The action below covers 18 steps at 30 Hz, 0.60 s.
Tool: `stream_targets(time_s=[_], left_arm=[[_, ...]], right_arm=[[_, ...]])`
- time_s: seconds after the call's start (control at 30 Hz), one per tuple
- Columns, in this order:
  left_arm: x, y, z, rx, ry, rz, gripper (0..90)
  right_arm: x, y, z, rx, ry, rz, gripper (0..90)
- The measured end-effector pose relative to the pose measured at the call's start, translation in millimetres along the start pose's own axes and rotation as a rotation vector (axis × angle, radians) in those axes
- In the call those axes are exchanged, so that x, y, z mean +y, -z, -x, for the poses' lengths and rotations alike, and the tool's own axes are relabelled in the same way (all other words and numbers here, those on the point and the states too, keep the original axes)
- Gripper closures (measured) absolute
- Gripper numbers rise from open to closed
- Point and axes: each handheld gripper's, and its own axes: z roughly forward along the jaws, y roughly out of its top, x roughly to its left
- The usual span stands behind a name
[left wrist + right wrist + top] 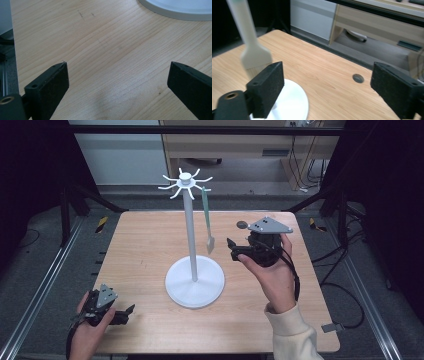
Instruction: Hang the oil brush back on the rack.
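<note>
- Hanging from one hook of the white stand (194, 235), at the stand's right side, the brush (207, 217) is pointing bristles down, clear of the table (145, 245).
- Brush handle is looking green near the hook and pale lower down; bristle end is sitting about halfway down the stand's pole, off to the right of it.
- Right gripper (232, 248) is hovering just right of the stand, at about bristle height, jaws pointing toward the brush.
- Its jaws are standing wide apart and gripping nothing; nothing is lying between them.
- In the right gripper view the brush (252, 47) is showing blurred, just above and beyond the left-hand jaw, not between the pads; contact with that jaw is hard to judge.
- Same view is showing the stand's round base (292, 102) below the jaws and a small grey grommet (358, 78) in the tabletop beyond them.
- Left gripper (131, 310) is resting low at the table's near edge, well left of the stand's base.
- Its jaws are also spread wide with bare wood between them, holding nothing.
- Left gripper view is catching the rim of the stand's base (175, 11) at the top, well ahead of the jaws.
</note>
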Motion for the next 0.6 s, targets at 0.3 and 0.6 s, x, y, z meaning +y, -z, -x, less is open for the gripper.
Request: stream_targets(time_s=[0.3,0.6], left_arm=[[0.3,0.2,0.4,-0.002,-0.003,0.003,3.3],[0.5,-0.2,0.9,-0.006,-0.007,0.001,3.3]], right_arm=[[-10.3,-1.0,12.1,-0.017,-0.025,-0.002,3.1],[-11.4,4.5,17.4,-0.025,-0.034,-0.006,5.3]])
